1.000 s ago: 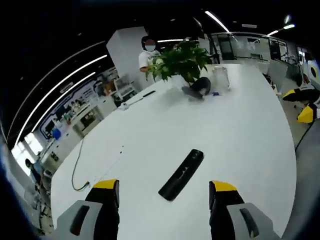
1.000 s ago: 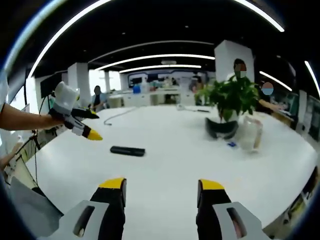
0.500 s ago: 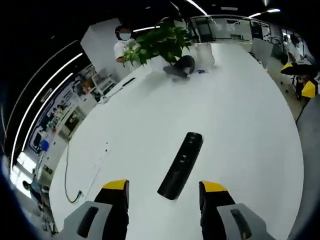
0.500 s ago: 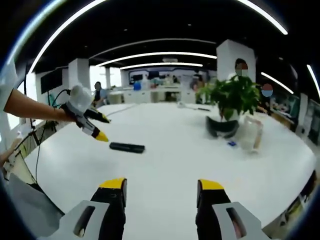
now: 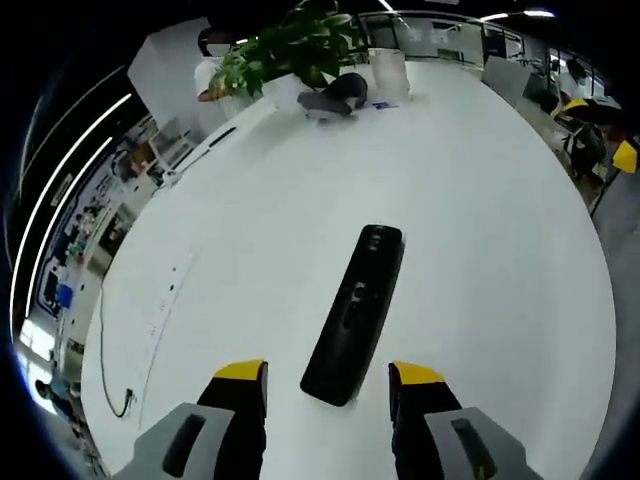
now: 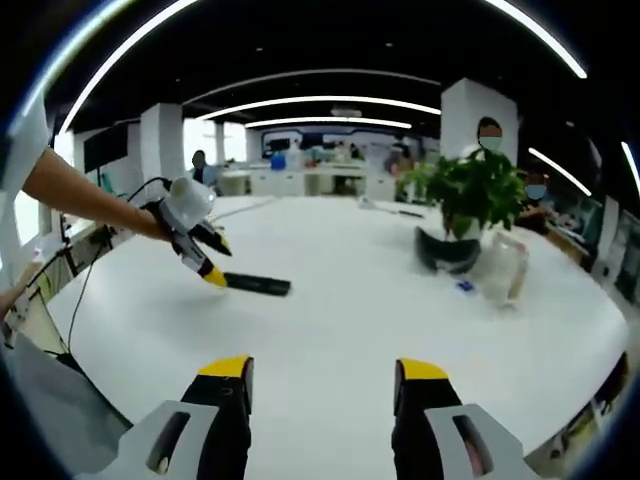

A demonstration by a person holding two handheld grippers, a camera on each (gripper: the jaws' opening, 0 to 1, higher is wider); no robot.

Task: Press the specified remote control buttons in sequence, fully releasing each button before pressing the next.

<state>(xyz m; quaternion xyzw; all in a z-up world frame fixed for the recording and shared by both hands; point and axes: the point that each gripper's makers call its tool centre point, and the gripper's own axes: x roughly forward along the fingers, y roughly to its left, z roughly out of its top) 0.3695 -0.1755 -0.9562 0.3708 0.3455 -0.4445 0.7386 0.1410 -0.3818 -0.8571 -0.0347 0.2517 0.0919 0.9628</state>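
One black remote control (image 5: 354, 313) lies on one white table (image 5: 480, 200). One potted plant (image 6: 468, 195) and one clear plastic container (image 6: 503, 268) stand there too. Two grippers are in play: the left gripper (image 5: 325, 374) and the right gripper (image 6: 322, 371).

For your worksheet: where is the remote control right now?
The remote control lies flat on the white table, just ahead of the left gripper; in the right gripper view it sits far left.
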